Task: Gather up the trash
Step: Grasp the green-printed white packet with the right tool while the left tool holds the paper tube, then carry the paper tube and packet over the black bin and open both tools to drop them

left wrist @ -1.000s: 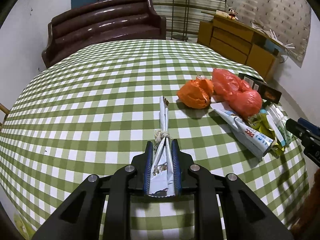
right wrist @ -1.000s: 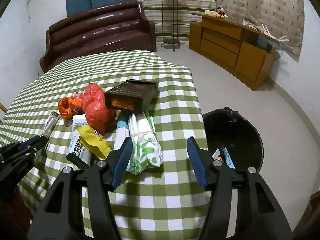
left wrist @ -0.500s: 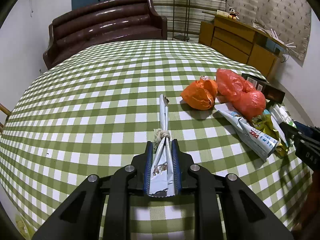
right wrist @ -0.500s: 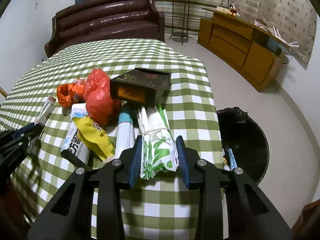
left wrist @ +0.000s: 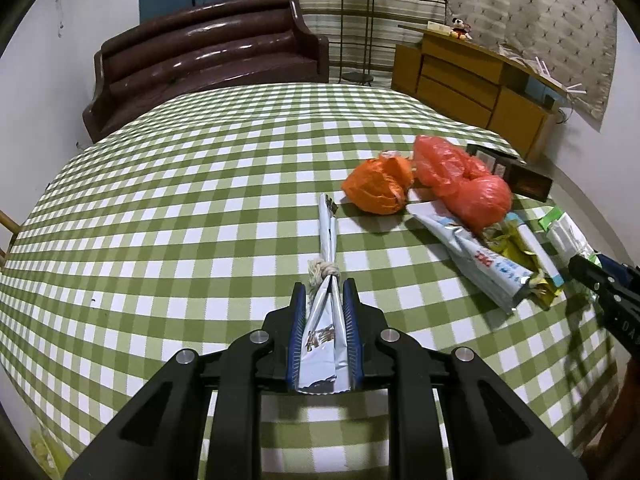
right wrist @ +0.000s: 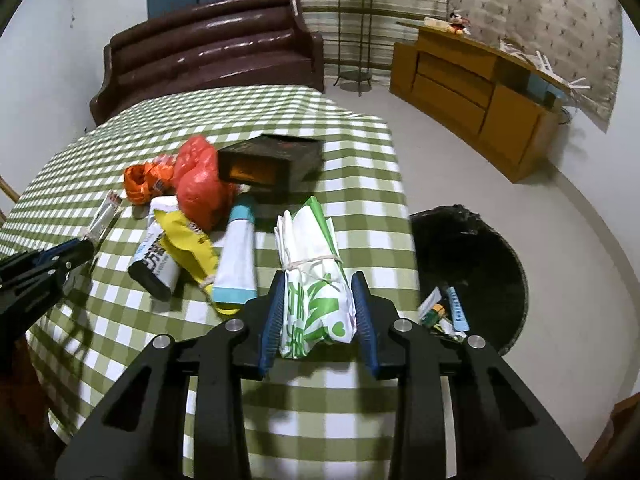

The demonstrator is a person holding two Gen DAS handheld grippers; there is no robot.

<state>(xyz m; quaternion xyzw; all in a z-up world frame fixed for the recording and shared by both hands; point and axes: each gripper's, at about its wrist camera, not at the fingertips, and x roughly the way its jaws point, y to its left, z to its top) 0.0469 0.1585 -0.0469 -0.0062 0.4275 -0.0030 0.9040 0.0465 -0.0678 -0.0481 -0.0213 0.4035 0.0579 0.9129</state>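
Left gripper (left wrist: 325, 286) squeezes silver wrapper (left wrist: 326, 312); wrapper's tied end pokes forward over green checked table (left wrist: 160, 216). Right gripper (right wrist: 319, 280) squeezes green-white packet (right wrist: 316, 276) between blue pads, at table edge beside black bin (right wrist: 480, 264).

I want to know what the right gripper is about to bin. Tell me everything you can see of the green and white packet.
The green and white packet is a soft, crinkled plastic bag, white with green graphics, folded lengthwise and bound around its middle by a thin band. It lies on the checked tablecloth near the table's right edge, pointing away from the camera. Its near end sits between the blue pads of the right gripper, which press on its sides. A white and teal tube lies beside it on the left, apart from it.
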